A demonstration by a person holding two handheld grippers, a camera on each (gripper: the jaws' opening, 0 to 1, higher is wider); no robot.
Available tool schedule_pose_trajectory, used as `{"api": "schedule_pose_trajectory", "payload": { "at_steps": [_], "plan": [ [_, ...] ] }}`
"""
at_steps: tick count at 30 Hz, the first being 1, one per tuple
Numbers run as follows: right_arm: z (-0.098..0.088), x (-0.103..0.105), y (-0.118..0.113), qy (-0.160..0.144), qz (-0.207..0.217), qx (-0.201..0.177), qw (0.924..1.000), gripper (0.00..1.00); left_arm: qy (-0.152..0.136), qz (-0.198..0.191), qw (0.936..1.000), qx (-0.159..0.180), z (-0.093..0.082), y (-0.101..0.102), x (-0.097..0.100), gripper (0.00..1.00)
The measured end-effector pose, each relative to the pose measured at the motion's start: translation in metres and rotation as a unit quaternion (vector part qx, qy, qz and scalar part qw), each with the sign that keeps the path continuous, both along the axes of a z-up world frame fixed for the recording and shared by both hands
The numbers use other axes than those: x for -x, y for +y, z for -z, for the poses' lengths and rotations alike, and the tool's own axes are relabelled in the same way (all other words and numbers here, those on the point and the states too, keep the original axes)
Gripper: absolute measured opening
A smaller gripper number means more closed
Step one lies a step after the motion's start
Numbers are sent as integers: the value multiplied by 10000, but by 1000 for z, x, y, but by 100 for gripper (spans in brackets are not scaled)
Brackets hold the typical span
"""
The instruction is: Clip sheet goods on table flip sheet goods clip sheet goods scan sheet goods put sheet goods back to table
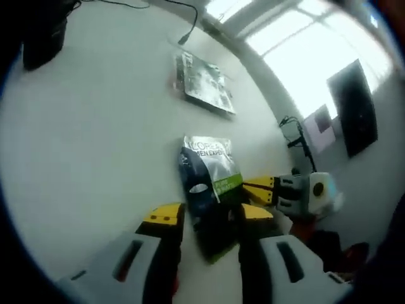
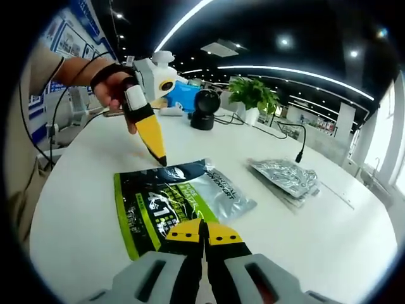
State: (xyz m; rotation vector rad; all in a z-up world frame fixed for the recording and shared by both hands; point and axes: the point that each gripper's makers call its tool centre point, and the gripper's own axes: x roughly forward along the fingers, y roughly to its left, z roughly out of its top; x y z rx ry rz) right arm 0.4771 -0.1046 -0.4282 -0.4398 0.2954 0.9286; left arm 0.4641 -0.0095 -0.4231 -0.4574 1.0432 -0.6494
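Observation:
A dark sachet with a green panel and a silver top lies flat on the white table. My left gripper is open, its yellow-tipped jaws standing either side of the sachet's near end. My right gripper comes in from the right and meets the sachet's side edge. In the right gripper view the sachet lies just ahead, and my right gripper is shut with its tips over the near edge. A hand holds the left gripper with its tips pointing down at the sachet's far corner.
A pile of silver sachets lies further along the table. A black round device, a potted plant and a cable stand at the far side. A dark object sits near a table edge.

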Motion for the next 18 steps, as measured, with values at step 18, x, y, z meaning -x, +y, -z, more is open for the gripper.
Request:
{"api": "schedule_pose_trajectory", "payload": {
  "at_steps": [18],
  "plan": [
    [1,1,-2,131,12,-219,9997,0,392,-117,9990,-182,5,1,-6,22]
  ]
}}
